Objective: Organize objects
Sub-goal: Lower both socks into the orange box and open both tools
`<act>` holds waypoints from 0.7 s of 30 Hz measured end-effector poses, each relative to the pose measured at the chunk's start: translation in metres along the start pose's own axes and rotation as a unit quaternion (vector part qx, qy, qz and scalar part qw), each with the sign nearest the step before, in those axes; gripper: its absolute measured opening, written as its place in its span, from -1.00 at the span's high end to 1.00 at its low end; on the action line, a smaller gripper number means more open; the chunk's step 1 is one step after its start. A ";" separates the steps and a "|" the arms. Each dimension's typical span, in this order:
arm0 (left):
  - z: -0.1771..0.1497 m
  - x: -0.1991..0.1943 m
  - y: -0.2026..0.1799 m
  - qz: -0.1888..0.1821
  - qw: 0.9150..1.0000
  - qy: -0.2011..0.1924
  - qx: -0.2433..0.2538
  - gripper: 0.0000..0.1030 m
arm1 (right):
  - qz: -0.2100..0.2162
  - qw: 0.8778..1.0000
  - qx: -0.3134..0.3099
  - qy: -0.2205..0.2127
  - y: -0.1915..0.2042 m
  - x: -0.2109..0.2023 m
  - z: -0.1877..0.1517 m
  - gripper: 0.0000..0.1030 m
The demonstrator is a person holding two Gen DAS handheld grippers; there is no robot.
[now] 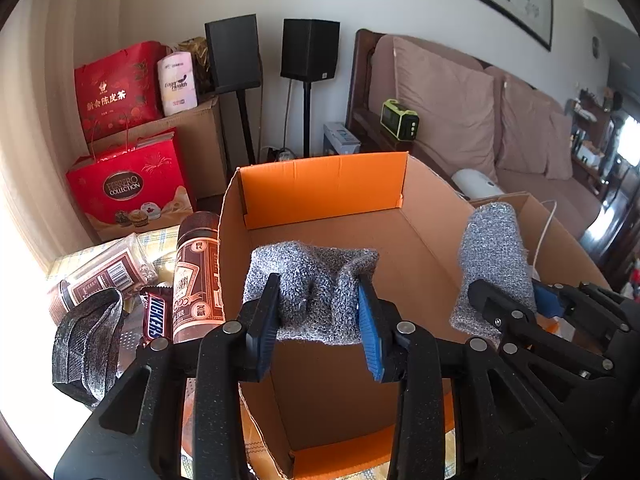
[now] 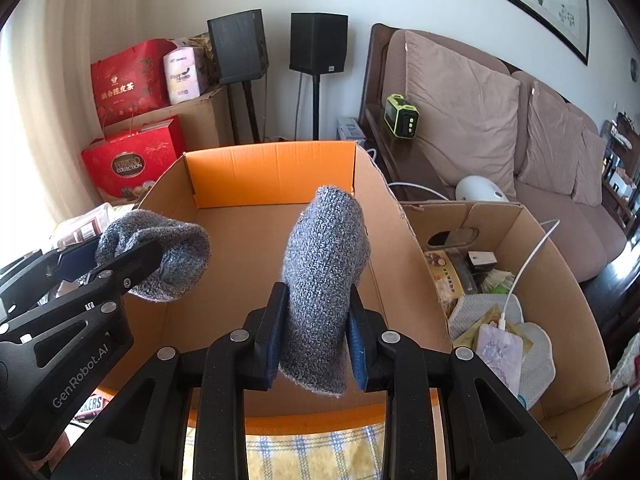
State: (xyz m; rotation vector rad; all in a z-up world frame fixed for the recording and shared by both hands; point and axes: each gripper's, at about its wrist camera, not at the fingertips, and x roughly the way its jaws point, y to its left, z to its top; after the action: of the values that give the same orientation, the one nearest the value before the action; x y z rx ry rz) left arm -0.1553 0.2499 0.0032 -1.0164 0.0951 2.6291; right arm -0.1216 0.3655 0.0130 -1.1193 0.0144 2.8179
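An open cardboard box (image 1: 320, 188) with orange inner flaps sits right in front of both grippers. My left gripper (image 1: 318, 322) is shut on a bunched grey knitted sock (image 1: 316, 288) held over the box's near half. My right gripper (image 2: 316, 340) is shut on a second grey knitted sock (image 2: 324, 272), which stands upright from its pads above the same box (image 2: 272, 176). The right wrist view shows the left gripper (image 2: 120, 264) at the left with its sock (image 2: 164, 256). In the left wrist view the right gripper (image 1: 510, 304) and its sock (image 1: 494, 252) are at the right.
Left of the box lie a brown bottle (image 1: 196, 276), a Snickers bar (image 1: 156, 316), a grey face mask (image 1: 88, 344) and a wrapped packet (image 1: 104, 276). A second carton (image 2: 568, 292) with pouches and a white cable stands at the right. Red gift bags, speakers and a sofa lie beyond.
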 end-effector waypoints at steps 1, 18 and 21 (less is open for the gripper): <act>0.000 0.001 0.001 0.001 1.000 0.001 -0.001 0.32 | -0.001 1.000 -0.001 0.000 0.000 0.001 0.000 0.47; 0.000 0.008 0.013 0.004 1.000 0.010 -0.024 -0.37 | -0.004 1.000 -0.005 0.012 -0.005 0.016 0.007 0.09; 0.002 0.003 0.013 0.007 1.000 -0.003 -0.022 -0.49 | -0.007 1.000 -0.005 0.008 -0.005 0.015 0.007 0.01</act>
State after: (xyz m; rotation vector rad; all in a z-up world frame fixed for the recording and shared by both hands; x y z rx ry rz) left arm -0.1622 0.2391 0.0018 -1.0272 0.0431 2.6578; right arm -0.1366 0.3722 0.0083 -1.1405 -0.0066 2.8002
